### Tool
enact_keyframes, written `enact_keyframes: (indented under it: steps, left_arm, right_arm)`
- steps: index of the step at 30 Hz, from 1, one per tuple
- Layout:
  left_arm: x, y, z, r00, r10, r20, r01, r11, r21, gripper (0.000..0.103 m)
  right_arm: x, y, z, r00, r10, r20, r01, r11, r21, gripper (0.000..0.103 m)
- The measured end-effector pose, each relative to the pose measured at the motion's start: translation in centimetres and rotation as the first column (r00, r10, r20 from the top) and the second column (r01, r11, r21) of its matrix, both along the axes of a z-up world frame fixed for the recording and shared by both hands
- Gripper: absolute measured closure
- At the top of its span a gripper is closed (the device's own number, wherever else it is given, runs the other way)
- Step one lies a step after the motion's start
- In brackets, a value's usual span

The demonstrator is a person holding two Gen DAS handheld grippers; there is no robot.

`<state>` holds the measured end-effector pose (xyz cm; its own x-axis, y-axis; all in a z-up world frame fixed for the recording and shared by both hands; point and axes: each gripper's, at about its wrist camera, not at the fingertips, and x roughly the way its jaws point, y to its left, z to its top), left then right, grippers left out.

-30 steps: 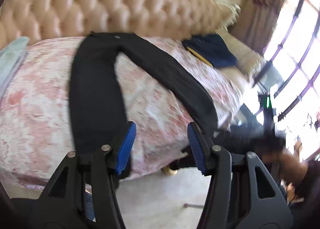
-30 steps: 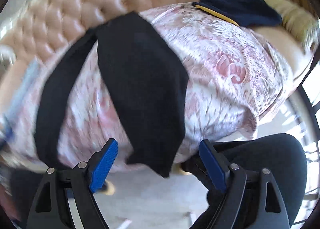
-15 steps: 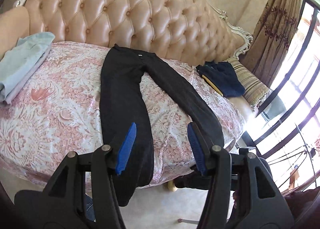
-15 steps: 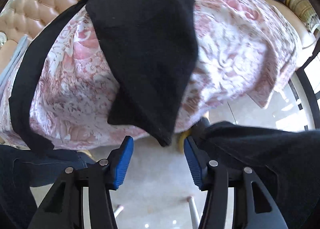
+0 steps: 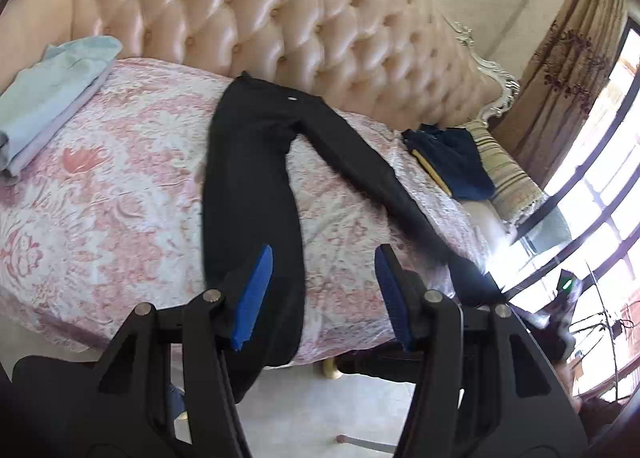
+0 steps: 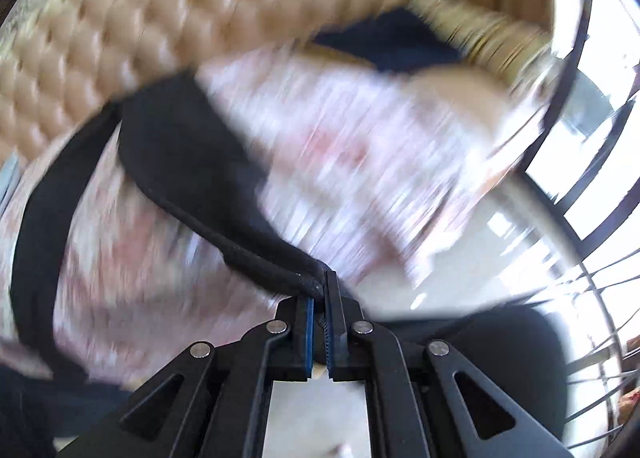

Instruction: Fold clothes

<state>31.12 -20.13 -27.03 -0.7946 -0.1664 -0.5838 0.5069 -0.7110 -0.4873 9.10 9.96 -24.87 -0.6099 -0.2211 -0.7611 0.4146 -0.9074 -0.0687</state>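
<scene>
Black trousers (image 5: 252, 177) lie spread on the pink floral bed (image 5: 120, 193), waistband near the headboard, both legs running toward the near edge and hanging over it. My left gripper (image 5: 324, 290) is open above the bed edge, its left blue pad over the left leg, nothing held. In the blurred right wrist view, my right gripper (image 6: 320, 290) is shut on the hem of the right trouser leg (image 6: 224, 193), which is lifted and pulled taut toward me.
A tufted beige headboard (image 5: 280, 17) backs the bed. Folded light blue clothes (image 5: 48, 97) lie at the left, a dark navy garment (image 5: 452, 161) and a striped pillow (image 5: 508, 177) at the right. Windows (image 5: 600, 197) lie to the right, pale floor (image 5: 320, 410) below.
My right gripper closed on the right trouser leg's hem and is pulling it up, moving fast. The left gripper stayed open and shifted slightly closer over the bed edge.
</scene>
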Motion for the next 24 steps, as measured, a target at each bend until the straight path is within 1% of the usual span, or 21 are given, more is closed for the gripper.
enact_keyframes:
  steps: [1,3,4,6,8,9,11,12,13,14,15,16,17,19,20,23,24]
  left_arm:
    - [-0.1,0.1,0.1,1.0,0.0,-0.004,0.0,1.0,0.002,0.046]
    - [-0.1,0.2,0.3,1.0,0.003,-0.013,-0.003,1.0,0.005,0.046]
    - [0.0,0.2,0.4,1.0,0.008,-0.017,-0.007,1.0,0.003,0.046]
    - [0.3,0.0,0.4,1.0,0.014,-0.021,-0.013,1.0,0.016,0.046]
    - [0.5,-0.1,0.5,1.0,0.014,-0.015,-0.014,1.0,0.018,0.046]
    - [0.7,-0.1,0.5,1.0,0.016,-0.013,-0.016,1.0,0.012,0.046]
    - [0.9,-0.3,0.5,1.0,0.022,-0.009,-0.022,1.0,0.007,0.046]
    - [1.0,-0.4,0.4,1.0,0.024,-0.008,-0.024,1.0,0.01,0.046]
    - [1.0,-0.6,0.2,1.0,0.027,-0.006,-0.027,1.0,0.013,0.046]
    - [1.0,-0.7,-0.1,0.999,0.033,-0.003,-0.033,0.999,0.024,0.046]
    - [1.0,-0.9,-0.4,0.999,0.04,0.0,-0.04,0.999,0.036,0.046]
    - [1.2,-1.0,-0.7,0.999,0.043,0.006,-0.043,0.998,0.046,0.046]
    - [1.4,-1.0,-1.0,0.999,0.046,0.013,-0.046,0.997,0.055,0.046]
    - [1.9,-1.0,-1.7,0.998,0.05,0.027,-0.052,0.996,0.074,0.046]
    - [2.1,-1.0,-2.0,0.998,0.052,0.034,-0.055,0.995,0.084,0.046]
    - [3.1,-1.1,-3.0,0.996,0.061,0.065,-0.068,0.992,0.106,0.046]
    - [3.5,-1.0,-3.3,0.995,0.063,0.079,-0.071,0.992,0.102,0.046]
  right_arm:
    - [0.0,0.0,1.0,1.0,-0.004,-0.026,0.004,1.0,0.009,0.1]
    - [0.3,-0.5,1.5,1.0,0.009,-0.014,-0.009,0.999,0.032,0.1]
    - [0.7,-0.9,0.5,0.999,0.015,0.031,-0.016,0.999,0.041,0.1]
    - [1.7,-1.8,-2.4,0.988,0.022,0.153,-0.031,0.998,0.059,0.099]
    - [2.6,-2.7,-5.3,0.962,0.026,0.273,-0.048,0.996,0.075,0.099]
    - [3.1,-3.1,-6.8,0.943,0.027,0.332,-0.058,0.995,0.083,0.099]
    - [4.1,-4.0,-9.7,0.895,0.027,0.445,-0.078,0.992,0.096,0.095]
    - [4.3,-4.1,-10.1,0.878,0.025,0.478,-0.077,0.993,0.09,0.093]
    - [4.4,-3.8,-9.9,0.869,0.022,0.494,-0.068,0.995,0.076,0.085]
    - [4.5,-3.6,-9.7,0.86,0.019,0.51,-0.059,0.996,0.063,0.071]
    - [4.4,-3.4,-8.9,0.863,0.022,0.506,-0.047,0.998,0.038,0.062]
    - [4.0,-3.1,-7.9,0.873,0.027,0.486,-0.034,0.999,0.005,0.046]
    - [3.5,-3.0,-7.0,0.887,0.032,0.461,-0.028,0.999,-0.015,0.036]
    - [2.2,-3.1,-5.5,0.912,0.044,0.409,-0.03,0.999,-0.04,0.028]
    - [1.7,-3.2,-5.2,0.914,0.061,0.4,-0.04,0.997,-0.06,0.028]
    - [1.1,-4.7,-5.6,0.908,0.123,0.4,-0.102,0.992,-0.072,0.028]
    - [0.9,-5.2,-6.3,0.897,0.147,0.418,-0.128,0.989,-0.073,0.028]
